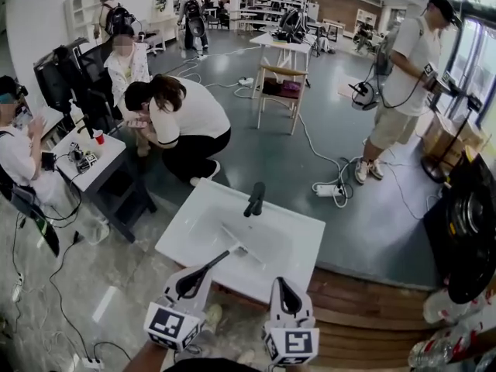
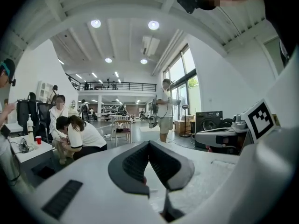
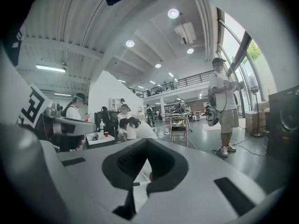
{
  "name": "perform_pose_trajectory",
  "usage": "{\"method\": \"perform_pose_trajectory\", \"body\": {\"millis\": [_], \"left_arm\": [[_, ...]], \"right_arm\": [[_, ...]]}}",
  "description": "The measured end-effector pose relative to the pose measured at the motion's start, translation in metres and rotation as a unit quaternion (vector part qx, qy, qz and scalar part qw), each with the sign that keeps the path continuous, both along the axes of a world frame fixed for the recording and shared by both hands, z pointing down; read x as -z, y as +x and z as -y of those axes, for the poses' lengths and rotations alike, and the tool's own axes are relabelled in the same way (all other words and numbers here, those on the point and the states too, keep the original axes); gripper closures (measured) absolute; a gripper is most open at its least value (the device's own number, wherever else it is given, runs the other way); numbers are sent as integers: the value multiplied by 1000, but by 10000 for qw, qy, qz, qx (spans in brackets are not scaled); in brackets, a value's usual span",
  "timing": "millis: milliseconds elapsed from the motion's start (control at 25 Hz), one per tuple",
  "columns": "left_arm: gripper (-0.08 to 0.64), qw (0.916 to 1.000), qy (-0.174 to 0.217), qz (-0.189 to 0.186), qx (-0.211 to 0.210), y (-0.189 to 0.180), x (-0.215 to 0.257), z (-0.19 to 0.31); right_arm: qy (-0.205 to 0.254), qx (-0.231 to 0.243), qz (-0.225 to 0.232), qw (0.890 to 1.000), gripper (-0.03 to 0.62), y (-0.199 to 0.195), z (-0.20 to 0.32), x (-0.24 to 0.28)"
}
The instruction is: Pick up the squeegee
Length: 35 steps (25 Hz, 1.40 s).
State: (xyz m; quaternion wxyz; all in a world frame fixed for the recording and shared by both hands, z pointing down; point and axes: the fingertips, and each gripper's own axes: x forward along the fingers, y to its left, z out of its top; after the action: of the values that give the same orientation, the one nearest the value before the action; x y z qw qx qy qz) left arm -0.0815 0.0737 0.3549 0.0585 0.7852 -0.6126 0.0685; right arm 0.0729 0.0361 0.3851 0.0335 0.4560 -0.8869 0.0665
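The squeegee [image 1: 236, 242], a thin pale blade with a dark handle, lies in the white sink [image 1: 298, 235]; its handle points toward the near left corner. My left gripper [image 1: 203, 271] hovers over that near edge, just behind the handle's end, jaws shut with nothing between them [image 2: 149, 143]. Whether it touches the handle I cannot tell. My right gripper [image 1: 282, 282] sits beside it to the right, over the sink's front rim. Its jaws meet at the tip and hold nothing [image 3: 145, 141]. Neither gripper view shows the squeegee clearly.
A black faucet [image 1: 254, 198] stands at the sink's far edge. A person [image 1: 182, 122] crouches beyond it beside a small table [image 1: 85, 161] with a red cup. Another person [image 1: 403, 84] stands at right. Cables and a power strip [image 1: 329, 188] lie on the floor. A dark washer [image 1: 465, 223] is at right.
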Motion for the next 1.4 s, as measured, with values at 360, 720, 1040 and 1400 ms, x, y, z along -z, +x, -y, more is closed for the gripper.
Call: {"method": "perform_pose_trajectory", "body": {"millis": [360, 720, 1040, 1400], "left_arm": [[558, 9977, -286, -78, -611, -26, -19, 79], [558, 9890, -885, -156, -1178, -50, -61, 134], [558, 9797, -1012, -142, -1723, -54, -115, 182], [558, 9652, -1637, -157, -2034, -45, -176, 202]], "right_arm": [[-264, -593, -84, 9979, 595, -24, 68, -17], [-607, -1282, -198, 9897, 595, -39, 104, -48], [-875, -1742, -261, 9805, 595, -51, 130, -89], [-1313, -2016, -271, 9703, 595, -50, 142, -146]]}}
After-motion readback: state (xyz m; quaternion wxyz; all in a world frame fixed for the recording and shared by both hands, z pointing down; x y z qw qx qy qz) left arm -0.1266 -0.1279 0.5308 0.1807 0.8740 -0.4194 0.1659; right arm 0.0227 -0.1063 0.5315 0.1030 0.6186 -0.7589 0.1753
